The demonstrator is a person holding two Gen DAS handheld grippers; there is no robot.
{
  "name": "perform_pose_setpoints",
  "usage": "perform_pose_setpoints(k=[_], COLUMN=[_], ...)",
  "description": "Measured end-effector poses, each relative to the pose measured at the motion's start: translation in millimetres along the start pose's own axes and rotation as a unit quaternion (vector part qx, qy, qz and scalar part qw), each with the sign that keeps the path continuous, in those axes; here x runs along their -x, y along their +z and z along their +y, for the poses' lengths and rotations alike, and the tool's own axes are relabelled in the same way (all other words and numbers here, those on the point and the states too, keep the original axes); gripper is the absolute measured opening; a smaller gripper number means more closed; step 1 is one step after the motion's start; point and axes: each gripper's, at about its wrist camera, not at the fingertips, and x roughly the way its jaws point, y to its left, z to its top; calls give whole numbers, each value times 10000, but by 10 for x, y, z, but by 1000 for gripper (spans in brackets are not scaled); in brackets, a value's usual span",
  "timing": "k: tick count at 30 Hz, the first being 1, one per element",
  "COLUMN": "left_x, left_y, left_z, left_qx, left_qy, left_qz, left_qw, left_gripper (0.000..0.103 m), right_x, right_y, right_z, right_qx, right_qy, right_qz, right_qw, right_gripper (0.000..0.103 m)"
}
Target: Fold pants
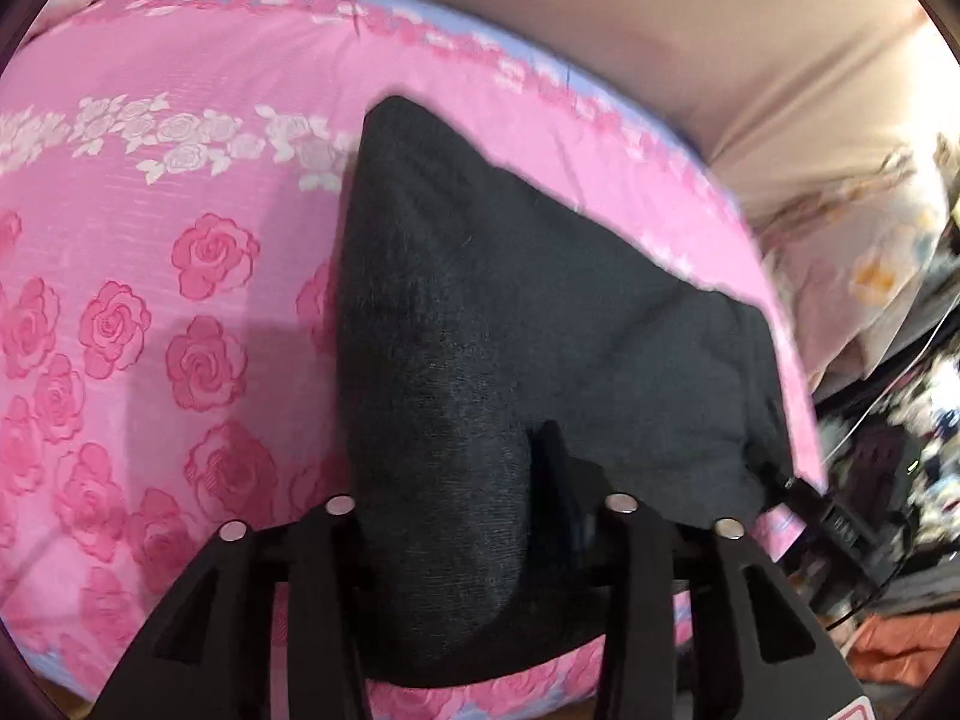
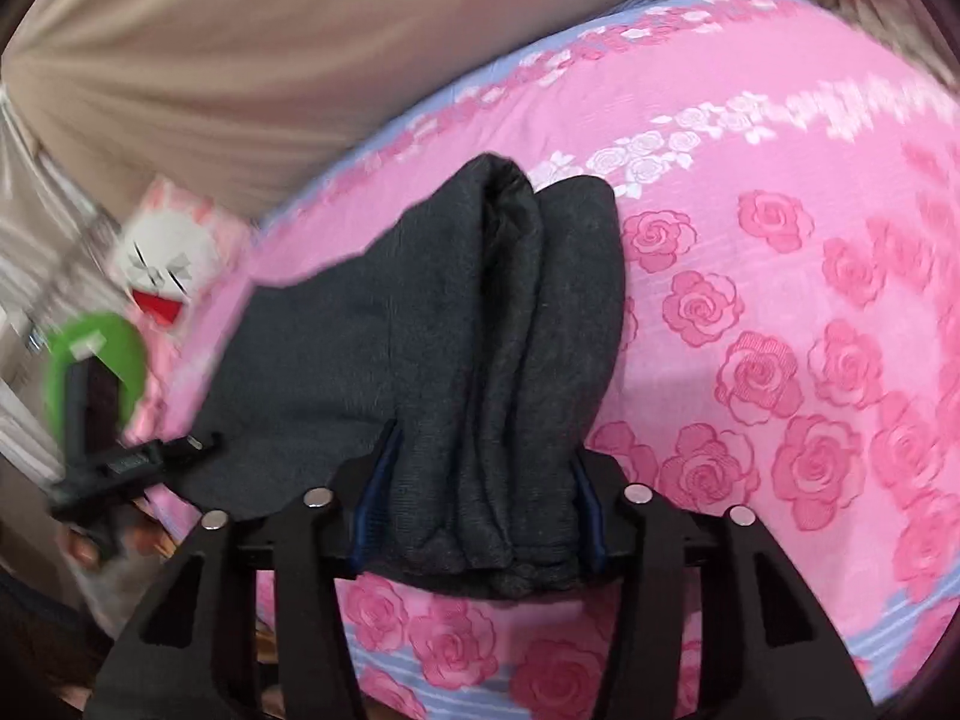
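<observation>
Right gripper point(image 2: 474, 516) sat partly open, clamped on a thick folded bundle of the pants point(image 2: 480, 324); both blue-edged pads point(image 2: 375, 498) pressed the fabric sides, with layered edges sticking out below the jaws. Left gripper point(image 1: 456, 534) was also partly open with a fold of the pants point(image 1: 480, 312) bulging between its fingers; the right finger point(image 1: 558, 480) touched cloth, but the left finger was hidden behind the fabric, so I could not tell whether it was gripping or just straddling. In the right view the left gripper point(image 2: 129, 462) showed at the pants' far edge, blurred. Pants were dark grey, part-folded, lying on the pink rose-print bedspread point(image 2: 780, 330) near its edge. No containers were in view. A cartoon-face pillow point(image 2: 165, 264) lay beyond the bedspread.
</observation>
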Motion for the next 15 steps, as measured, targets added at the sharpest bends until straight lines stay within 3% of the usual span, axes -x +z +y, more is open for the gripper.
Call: perform_pose_setpoints(k=[2,4,6,8,10,15], left_x=[-10,-30,-45,20,163,617], left_y=[7,8,14,-8,-21,-61], left_z=[-25,-71,-85,-36,-63,-451], left_qx=[35,-48,-79,11,-11,-610], left_qy=[-196,-124,107,18,-192,-415], left_qz=[-12,-114,-217,-260,-352,-648], left_qw=[9998,9998,9997,9997,9992,9952], left_gripper=[60,59,30,22,20,20], right_x=[-37,-93,-103,-14,119,563], right_y=[21,34,15,12,10,64], right_z=[28,112,160,203,259,547], right_qx=[4,202,330,335,444,833], right_qy=[81,-52,-227,-149,-71,70], right_qz=[-11,-83,-153,-271,-379,-772], right_qw=[10000,9997,9991,9990,9983,9935], right_gripper=[64,67,41,35,34,33])
